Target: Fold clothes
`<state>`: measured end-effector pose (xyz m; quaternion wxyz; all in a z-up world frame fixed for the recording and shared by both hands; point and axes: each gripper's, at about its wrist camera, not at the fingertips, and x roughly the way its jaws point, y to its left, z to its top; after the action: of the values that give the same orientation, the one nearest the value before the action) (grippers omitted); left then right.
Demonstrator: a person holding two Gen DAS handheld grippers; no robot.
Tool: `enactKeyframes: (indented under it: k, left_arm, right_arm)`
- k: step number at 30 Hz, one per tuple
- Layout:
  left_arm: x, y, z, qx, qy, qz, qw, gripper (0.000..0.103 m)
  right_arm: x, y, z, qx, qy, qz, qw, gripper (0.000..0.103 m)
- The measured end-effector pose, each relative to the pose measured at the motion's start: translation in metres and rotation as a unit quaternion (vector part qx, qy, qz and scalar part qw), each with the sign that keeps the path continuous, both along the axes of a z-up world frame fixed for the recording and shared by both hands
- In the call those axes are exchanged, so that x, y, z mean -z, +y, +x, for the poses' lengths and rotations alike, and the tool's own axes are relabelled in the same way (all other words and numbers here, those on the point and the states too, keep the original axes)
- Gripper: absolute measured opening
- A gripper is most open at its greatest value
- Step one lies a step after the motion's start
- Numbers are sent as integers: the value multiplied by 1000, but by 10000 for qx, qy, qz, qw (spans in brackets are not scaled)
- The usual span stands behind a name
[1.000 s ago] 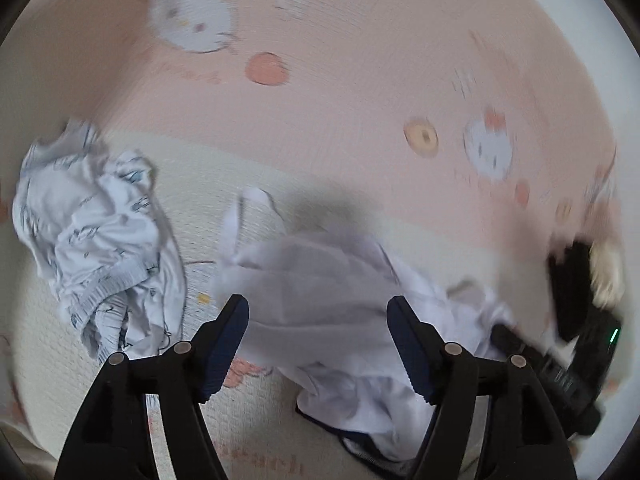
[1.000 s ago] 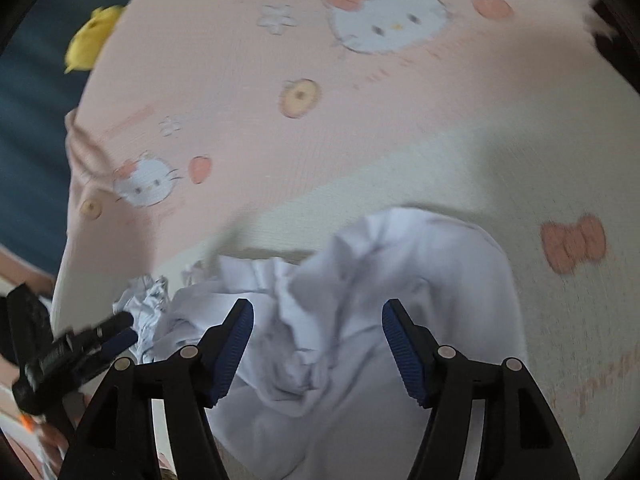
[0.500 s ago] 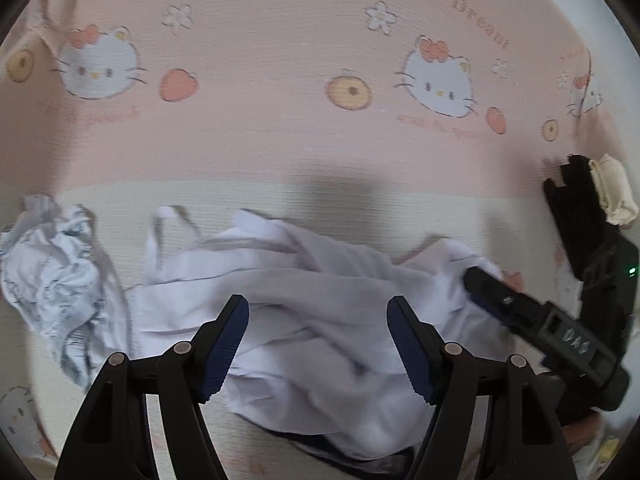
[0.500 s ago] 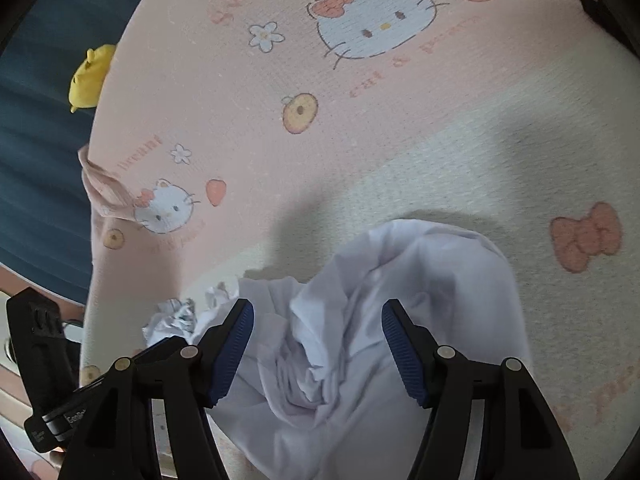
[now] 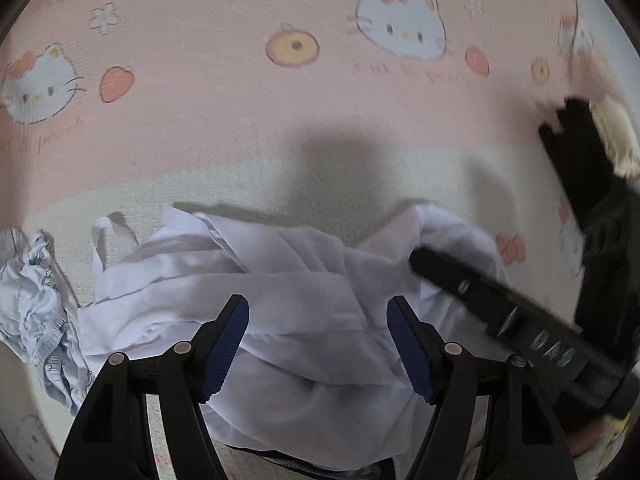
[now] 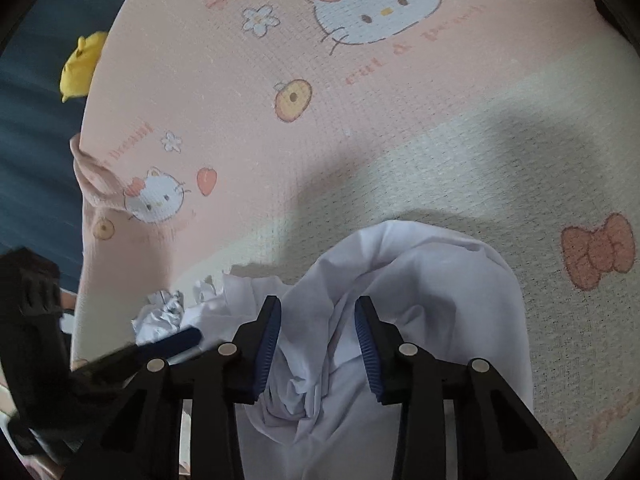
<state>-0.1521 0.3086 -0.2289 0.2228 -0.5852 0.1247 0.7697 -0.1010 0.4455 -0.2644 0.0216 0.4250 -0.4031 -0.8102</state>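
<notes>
Two black two-finger tools with blue ribbed pads worked over a crumpled white cotton garment (image 5: 304,304) that lay in a loose heap on the cream part of a pink and cream quilted bed cover printed with cartoon cats, bows and fruit (image 5: 248,112). From the left wrist view, the left tool (image 5: 319,344) hung low over the middle of the garment with its fingers spread wide apart and nothing caught between them; whether the pads touched the cloth could not be told. The right tool (image 5: 500,316) reached in from the right edge of that view, its black finger lying across the garment's right side. Seen from the right wrist view, the right tool (image 6: 319,350) had its fingers drawn closer together than the left's, a gap remaining between them, with a bunched fold of the white garment (image 6: 420,280) rising in that gap; a firm pinch could not be confirmed. A second crumpled pale blue printed garment (image 5: 36,312) sat just beside the white one on its left, touching its edge. Beyond the cover's far left edge in the right wrist view, a small yellow soft toy (image 6: 80,66) rested against a dark blue surface.
</notes>
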Motion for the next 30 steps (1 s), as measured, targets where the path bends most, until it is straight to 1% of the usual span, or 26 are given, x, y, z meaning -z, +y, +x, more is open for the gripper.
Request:
enactKeyframes:
  k: [2, 4, 5, 7, 8, 9, 10, 12, 14, 20, 22, 24, 26, 28, 30]
  left_arm:
    - [7, 4, 3, 87, -75, -92, 9999, 70]
    - [15, 10, 5, 208, -141, -236, 9994, 70]
    - [18, 12, 6, 276, -117, -319, 9990, 70]
    - [22, 14, 8, 366, 17, -418, 9985, 70]
    - [22, 13, 9, 365, 106, -449, 9983, 67]
    - [21, 12, 9, 357, 156, -454, 9982, 56]
    - [20, 10, 9, 347, 197, -442, 9982, 50]
    - [18, 3, 8, 282, 247, -411, 9985, 32]
    - [16, -4, 8, 197, 291, -395, 9986, 21]
    - [9, -34, 9, -186, 268, -220, 9992, 21]
    - [7, -42, 11, -269, 310, -234, 9989, 21]
    - [8, -45, 14, -249, 359, -299, 9986, 21]
    - [9, -48, 17, -225, 410, -382, 9982, 21]
    - [12, -52, 22, -214, 424, -477, 9977, 21]
    - [15, -57, 26, -239, 376, -459, 9980, 21]
  right_arm:
    - [2, 2, 2, 70, -6, -85, 9999, 38]
    - [5, 3, 2, 34, -19, -271, 9996, 38]
    - [7, 3, 1, 2, -28, -357, 9994, 38]
    - [5, 1, 1, -32, -21, -289, 9996, 38]
    - [4, 0, 1, -52, -18, -257, 9997, 38]
    - [4, -2, 0, -110, -18, -255, 9996, 38]
    - [4, -4, -1, -167, -19, -252, 9995, 38]
    - [5, -8, -4, -250, -74, -211, 9994, 38]
    - [7, -14, -8, -380, -132, -114, 9991, 38]
    - [12, -31, -19, -718, -322, 199, 9967, 38]
    - [13, -36, -21, -751, -410, 419, 9955, 38]
    - [11, -39, -19, -743, -437, 605, 9944, 37]
    - [10, -41, -17, -759, -531, 788, 9926, 26]
    - [10, -43, -13, -745, -648, 1073, 9893, 22]
    - [11, -42, -9, -763, -702, 1138, 9881, 20]
